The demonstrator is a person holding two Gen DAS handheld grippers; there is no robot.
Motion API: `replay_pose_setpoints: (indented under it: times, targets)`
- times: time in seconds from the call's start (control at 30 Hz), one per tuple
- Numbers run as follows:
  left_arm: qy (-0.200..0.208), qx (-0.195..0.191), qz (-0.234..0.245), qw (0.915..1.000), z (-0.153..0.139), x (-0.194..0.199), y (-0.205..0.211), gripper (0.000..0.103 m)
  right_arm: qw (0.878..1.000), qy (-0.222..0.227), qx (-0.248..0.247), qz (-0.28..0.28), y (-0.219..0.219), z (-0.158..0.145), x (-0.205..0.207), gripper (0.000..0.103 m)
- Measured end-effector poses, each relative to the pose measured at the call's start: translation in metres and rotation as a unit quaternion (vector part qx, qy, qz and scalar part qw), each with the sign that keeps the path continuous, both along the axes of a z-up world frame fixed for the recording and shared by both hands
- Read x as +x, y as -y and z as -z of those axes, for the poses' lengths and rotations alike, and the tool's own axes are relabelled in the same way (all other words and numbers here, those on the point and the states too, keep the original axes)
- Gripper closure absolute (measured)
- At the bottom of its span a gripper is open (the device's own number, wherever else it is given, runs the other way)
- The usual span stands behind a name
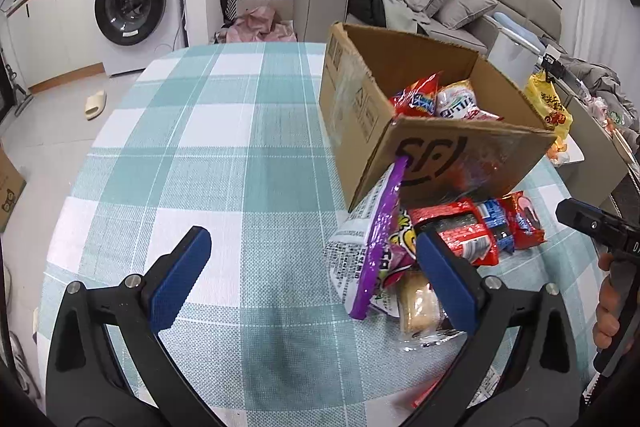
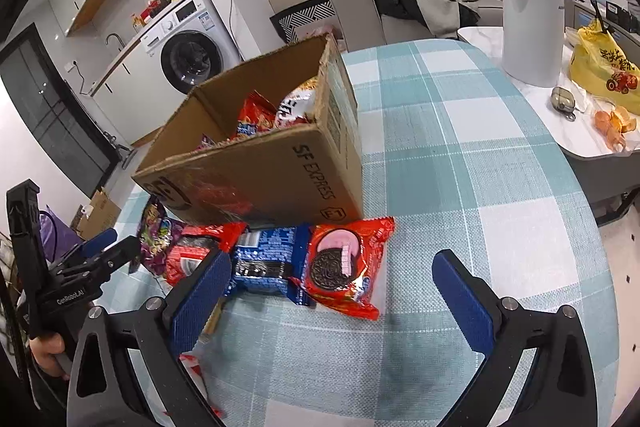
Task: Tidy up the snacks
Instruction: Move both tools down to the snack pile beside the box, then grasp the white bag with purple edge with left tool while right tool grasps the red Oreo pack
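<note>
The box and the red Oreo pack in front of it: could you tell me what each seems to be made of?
Box: brown corrugated cardboard, matte, with ragged torn top edges and black print; a glossy patch looks like tape. Red Oreo pack: thin plastic or foil film, apparently, since it is shiny, wrinkled and crimped at the ends.

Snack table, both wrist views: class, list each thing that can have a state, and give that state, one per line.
Left hand-held gripper: open, empty.
Right hand-held gripper: open, empty.
Cardboard box: open-topped, partly filled with snack bags.
Red cookie pack: sealed, flat on the tablecloth, outside the box.
Blue cookie pack: lying beside the red one.
Purple snack bag: leaning against the box.
Washing machine: door shut.
</note>
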State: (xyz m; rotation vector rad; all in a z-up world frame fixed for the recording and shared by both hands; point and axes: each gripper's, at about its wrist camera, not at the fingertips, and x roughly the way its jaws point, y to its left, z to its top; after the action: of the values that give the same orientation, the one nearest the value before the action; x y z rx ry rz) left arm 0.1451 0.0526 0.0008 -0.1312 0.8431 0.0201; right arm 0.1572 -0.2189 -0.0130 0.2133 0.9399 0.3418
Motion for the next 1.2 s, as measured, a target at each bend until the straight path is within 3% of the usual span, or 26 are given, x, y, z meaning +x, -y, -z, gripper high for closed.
replay_pose_setpoints:
  times: [0.7, 1.2]
  targets:
    - [-0.029, -0.017, 0.02, 0.9992, 0.027, 0.018, 0.004, 0.001, 0.999, -0.032, -0.042, -0.005, -0.006, 0.038, 0.021, 0.001]
    - [-0.044, -0.015, 0.02, 0.9987, 0.041, 0.031, 0.004, 0.001, 0.993, -0.027, -0.116, -0.003, -0.01, 0.05, 0.028, 0.001]
